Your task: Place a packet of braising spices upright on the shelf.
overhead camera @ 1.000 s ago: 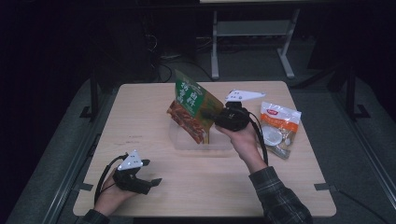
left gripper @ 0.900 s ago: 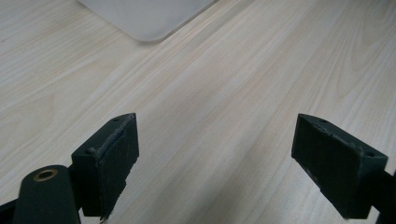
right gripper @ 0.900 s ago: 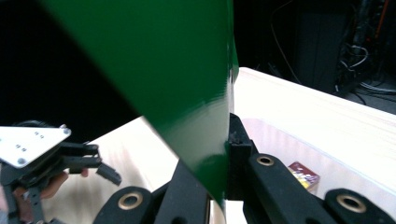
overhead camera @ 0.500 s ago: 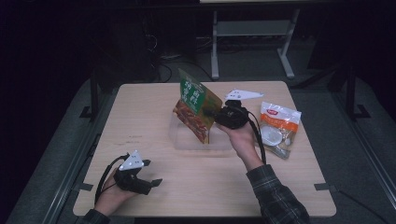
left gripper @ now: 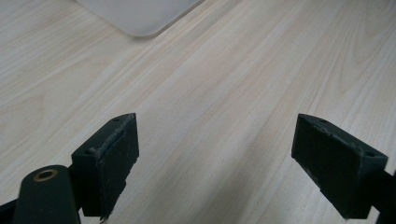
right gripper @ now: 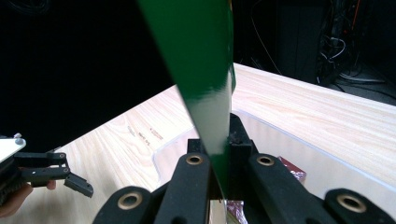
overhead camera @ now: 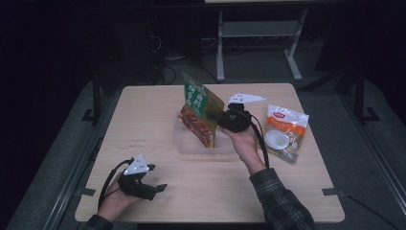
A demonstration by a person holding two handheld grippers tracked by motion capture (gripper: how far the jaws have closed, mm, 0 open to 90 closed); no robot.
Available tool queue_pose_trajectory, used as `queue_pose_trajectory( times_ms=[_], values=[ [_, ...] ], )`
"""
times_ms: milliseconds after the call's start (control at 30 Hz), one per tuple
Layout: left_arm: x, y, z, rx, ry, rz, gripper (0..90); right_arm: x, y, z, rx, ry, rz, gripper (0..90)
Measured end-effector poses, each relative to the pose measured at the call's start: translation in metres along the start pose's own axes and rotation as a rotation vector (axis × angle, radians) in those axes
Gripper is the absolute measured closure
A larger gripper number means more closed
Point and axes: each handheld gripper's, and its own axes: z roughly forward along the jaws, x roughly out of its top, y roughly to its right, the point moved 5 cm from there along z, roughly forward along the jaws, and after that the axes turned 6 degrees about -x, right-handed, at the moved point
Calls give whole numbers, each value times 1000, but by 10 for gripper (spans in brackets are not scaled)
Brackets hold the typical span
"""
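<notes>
The right gripper (overhead camera: 215,116) is clamping its jaws on the edge of a green and red glossy snack pouch (overhead camera: 200,115), holding it tilted above a clear shallow plastic tray (overhead camera: 184,143) lying mid-table. The pouch is hanging over the tray, apparently not yet set down inside it. A white and orange packet (overhead camera: 283,132) is lying to the right of the tray, untouched. The left gripper (overhead camera: 153,188) is resting well in front-left of the tray, jaws spread wide and holding nothing.

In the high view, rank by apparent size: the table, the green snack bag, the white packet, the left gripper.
1. table
2. green snack bag, held raised, so nearer the camera
3. white packet, looks about alike
4. left gripper
</notes>
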Motion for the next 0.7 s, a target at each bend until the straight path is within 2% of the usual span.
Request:
queue_pose_trajectory(
  times_ms=[367,700],
  values=[
    [0,0,2,-4,-5,2,144,-5,-2,19,-9,-26,-23,892],
    [-1,1,4,-11,-15,11,145,-11,-2,25,1,-39,-34,890]
  ],
)
